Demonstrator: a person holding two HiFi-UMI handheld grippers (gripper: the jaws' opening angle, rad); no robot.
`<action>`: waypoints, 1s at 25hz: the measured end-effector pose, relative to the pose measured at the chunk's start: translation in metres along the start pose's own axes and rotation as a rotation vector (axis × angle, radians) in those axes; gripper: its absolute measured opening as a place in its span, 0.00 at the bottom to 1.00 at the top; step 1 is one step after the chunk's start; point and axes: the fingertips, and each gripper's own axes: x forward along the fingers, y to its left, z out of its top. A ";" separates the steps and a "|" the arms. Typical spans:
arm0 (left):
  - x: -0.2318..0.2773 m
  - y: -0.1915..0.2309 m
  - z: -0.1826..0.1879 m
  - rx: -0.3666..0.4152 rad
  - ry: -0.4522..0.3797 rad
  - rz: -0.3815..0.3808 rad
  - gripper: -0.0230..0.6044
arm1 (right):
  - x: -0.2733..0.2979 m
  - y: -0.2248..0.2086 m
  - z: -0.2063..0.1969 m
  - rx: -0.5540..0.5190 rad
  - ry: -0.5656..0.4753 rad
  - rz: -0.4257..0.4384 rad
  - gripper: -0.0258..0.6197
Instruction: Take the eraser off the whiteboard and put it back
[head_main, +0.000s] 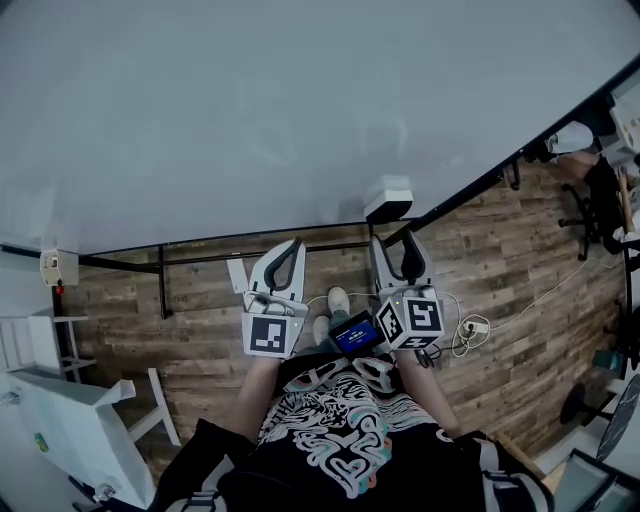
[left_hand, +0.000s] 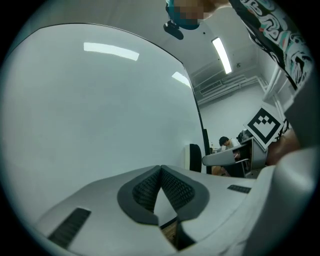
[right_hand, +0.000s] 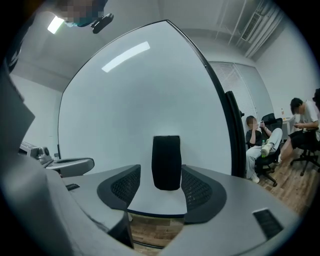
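So the big glossy white whiteboard (head_main: 300, 110) is filling most of the head view. The left gripper (head_main: 293, 243) is hovering low in front of the whiteboard, pointing pretty much level at it. In the left gripper view its jaws (left_hand: 160, 169) are sitting closed, tips meeting, with nothing between them.

Just right of it, the right gripper (head_main: 392, 240) is also pointing at the whiteboard, and its jaws (right_hand: 161, 167) are standing open. The dark oblong eraser (right_hand: 166, 162) is sticking upright on the whiteboard near its bottom edge. It's showing right in the gap between the grey ribbed pads (right_hand: 125, 187), and neither pad is pressing on it. From the head view the eraser (head_main: 388, 198) is looking pale on top, just ahead of the jaw tips.

Past the whiteboard's right edge, two seated people (right_hand: 256, 145) are sitting on the brown wood-plank floor (right_hand: 290, 180).
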 end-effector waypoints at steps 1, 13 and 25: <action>0.001 0.002 -0.001 -0.004 0.000 0.000 0.08 | 0.004 0.000 0.001 -0.003 0.000 -0.002 0.41; 0.020 0.024 -0.013 -0.002 0.036 0.037 0.08 | 0.055 -0.004 0.001 -0.017 0.036 0.012 0.48; 0.028 0.048 -0.014 0.009 0.055 0.110 0.08 | 0.061 -0.012 0.004 -0.046 0.027 -0.012 0.45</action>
